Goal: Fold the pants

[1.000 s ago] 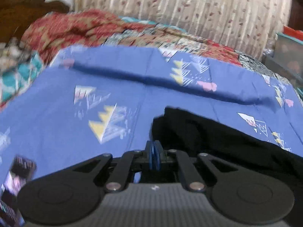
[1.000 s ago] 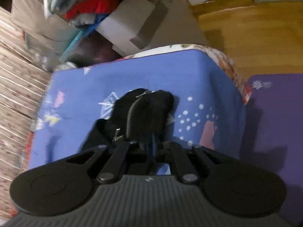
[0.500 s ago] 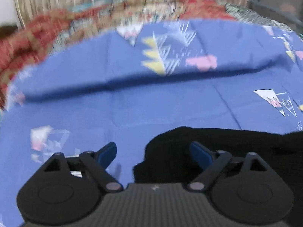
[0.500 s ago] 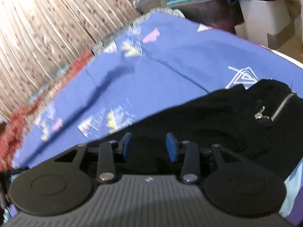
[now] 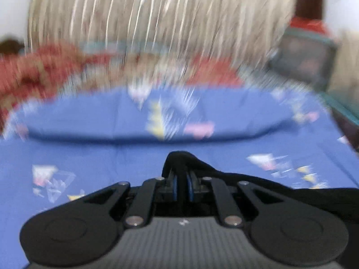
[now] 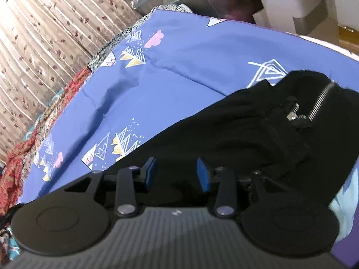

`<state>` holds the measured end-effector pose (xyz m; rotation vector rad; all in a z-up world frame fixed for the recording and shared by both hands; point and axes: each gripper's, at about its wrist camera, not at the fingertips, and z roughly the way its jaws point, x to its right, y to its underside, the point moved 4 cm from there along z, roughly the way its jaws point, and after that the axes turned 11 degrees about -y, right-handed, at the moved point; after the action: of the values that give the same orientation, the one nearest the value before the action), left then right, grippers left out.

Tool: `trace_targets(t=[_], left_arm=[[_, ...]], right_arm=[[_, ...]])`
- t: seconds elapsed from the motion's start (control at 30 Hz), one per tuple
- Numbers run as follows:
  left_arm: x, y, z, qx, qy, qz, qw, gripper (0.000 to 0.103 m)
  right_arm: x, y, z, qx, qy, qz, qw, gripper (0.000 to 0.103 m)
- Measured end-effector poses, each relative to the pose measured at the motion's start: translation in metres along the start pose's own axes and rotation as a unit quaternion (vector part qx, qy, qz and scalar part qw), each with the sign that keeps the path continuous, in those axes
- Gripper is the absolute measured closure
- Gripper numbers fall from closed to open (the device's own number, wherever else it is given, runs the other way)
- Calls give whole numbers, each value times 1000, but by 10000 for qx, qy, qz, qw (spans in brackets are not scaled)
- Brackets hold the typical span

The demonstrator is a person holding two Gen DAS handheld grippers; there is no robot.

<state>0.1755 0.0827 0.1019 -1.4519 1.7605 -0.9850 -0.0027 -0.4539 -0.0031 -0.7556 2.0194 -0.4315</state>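
Left claw [image 5: 182, 180] reclosed, pinching black pants [image 6: 246, 134]; zipper end right.

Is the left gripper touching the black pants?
Touching. In the left wrist view, the left gripper is shut on a raised fold of the pants.

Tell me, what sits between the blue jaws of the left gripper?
A pinched-up fold of the black pants: the left gripper has its jaws shut on it, as the left wrist view shows.
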Motion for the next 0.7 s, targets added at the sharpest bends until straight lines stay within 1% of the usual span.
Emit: trace_targets(t=[0.03,0.07,0.1,0.13,0.17,0.2,0.23,0.27,0.33,0.37,0.43,0.5,0.53,0.6,0.67,0.7], left_arm=[[-1,12,-27,221,39,35,9997,95],[-2,31,-57,393,66,69,9992,95],[-3,49,-76,447,64,89,9989,94],[-4,74,-92,391,10,92,9992,90],[-3,97,-100,224,-56,92,9997,83],[-2,128,-104,-156,-187,92,9997,74],[-3,151,-103,-555,-343,35,9979,57],[-4,177,-102,-1005,-454,-129,9938,59],[-8,207,-106,-1473,-448,-568,9864,60],[-11,216,-113,-1539,-467,-785,9839,58],[-15,225,-126,-1619,-430,-1120,9795,57],[-20,225,-133,-1632,-406,-1298,9772,57],[-24,223,-137,-1605,-406,-1361,9768,56],[-38,211,-135,-1537,-365,-1529,9755,51],[-50,200,-134,-1522,-254,-1822,9711,43],[-53,197,-136,-1523,-174,-2010,9675,41]], right_arm=[[1,2,-3,1,-31,72,10000,60],[2,4,-5,1,-57,132,9999,60],[2,6,-7,0,-76,171,9998,60],[2,8,-8,-16,-97,198,9998,60],[1,11,-8,-57,-119,210,9997,60],[-1,14,-8,-99,-142,216,9996,60],[-2,16,-8,-143,-176,221,9995,60],[-6,20,-7,-192,-228,225,9993,60],[-14,25,-7,-293,-338,169,9989,60],[-19,29,-7,-340,-374,100,9987,60],[-27,35,-7,-416,-411,-4,9983,60],[-33,39,-5,-478,-458,2,9978,60],[-35,42,-6,-487,-470,22,9977,60],[-39,44,-5,-502,-512,23,9974,60],[-40,46,-6,-501,-541,-1,9973,60],[-40,46,-7,-498,-543,0,9973,60]])
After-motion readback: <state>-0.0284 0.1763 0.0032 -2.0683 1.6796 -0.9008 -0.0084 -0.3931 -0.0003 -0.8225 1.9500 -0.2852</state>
